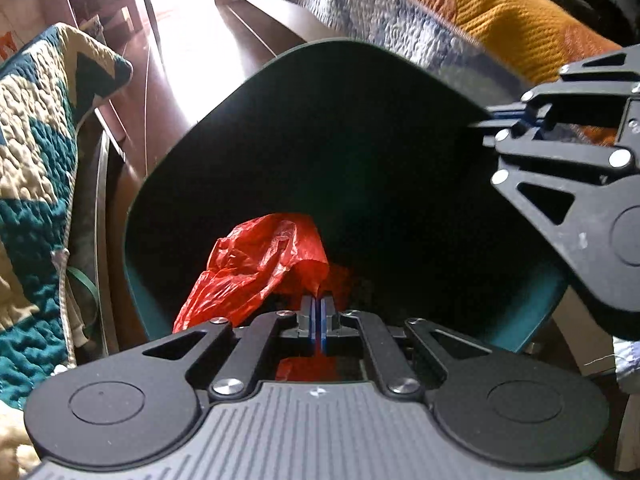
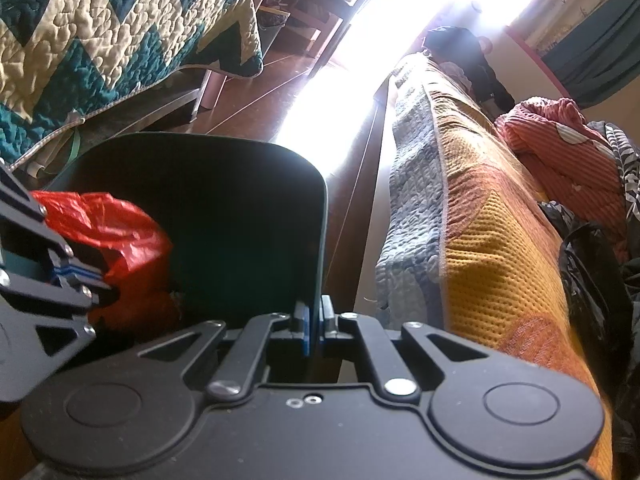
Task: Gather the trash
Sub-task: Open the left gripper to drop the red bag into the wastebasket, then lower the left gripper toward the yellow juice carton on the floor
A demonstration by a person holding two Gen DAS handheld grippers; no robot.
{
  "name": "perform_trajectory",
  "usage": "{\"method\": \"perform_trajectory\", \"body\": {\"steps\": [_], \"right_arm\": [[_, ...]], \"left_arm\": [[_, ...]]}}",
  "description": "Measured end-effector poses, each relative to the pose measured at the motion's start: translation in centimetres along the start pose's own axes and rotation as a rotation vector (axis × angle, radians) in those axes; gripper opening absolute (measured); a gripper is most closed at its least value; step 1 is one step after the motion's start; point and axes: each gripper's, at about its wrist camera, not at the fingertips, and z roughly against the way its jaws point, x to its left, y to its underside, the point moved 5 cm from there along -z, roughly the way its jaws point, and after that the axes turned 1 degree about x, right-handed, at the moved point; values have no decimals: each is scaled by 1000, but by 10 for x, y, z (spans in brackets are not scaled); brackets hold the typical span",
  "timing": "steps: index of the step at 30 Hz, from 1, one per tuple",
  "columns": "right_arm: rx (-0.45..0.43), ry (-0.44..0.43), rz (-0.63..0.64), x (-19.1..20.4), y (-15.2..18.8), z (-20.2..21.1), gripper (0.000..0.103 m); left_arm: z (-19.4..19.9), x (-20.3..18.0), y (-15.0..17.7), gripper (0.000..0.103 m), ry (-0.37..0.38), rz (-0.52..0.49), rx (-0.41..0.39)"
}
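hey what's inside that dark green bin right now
A crumpled red plastic bag sits in the bin, pinched by the shut left gripper. The bin's bottom is dark and partly covered by the bag, so anything beneath cannot be seen.

No writing, label, brand mark, number or sign can be read anywhere in either view.
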Motion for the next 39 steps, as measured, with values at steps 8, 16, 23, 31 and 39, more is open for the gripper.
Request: {"method": "perform_trajectory", "body": {"steps": [8,16,23,31,39], "right_arm": [[0,0,-2,0,0,1,4],[0,1,-2,0,0,1,4],[-1,1,1,0,1,1,4],[1,2,3,-1,1,0,4],[1,3,7,0,0,0,4]], "left_arm": [[-5,6,-2,11,13,49,14],[8,10,-1,42,16,68,-12],[24,11,0,61,-6,59,-34],[54,16,7,76,-62,43,-89],[85,34,30,84,-97,50,-123]]}}
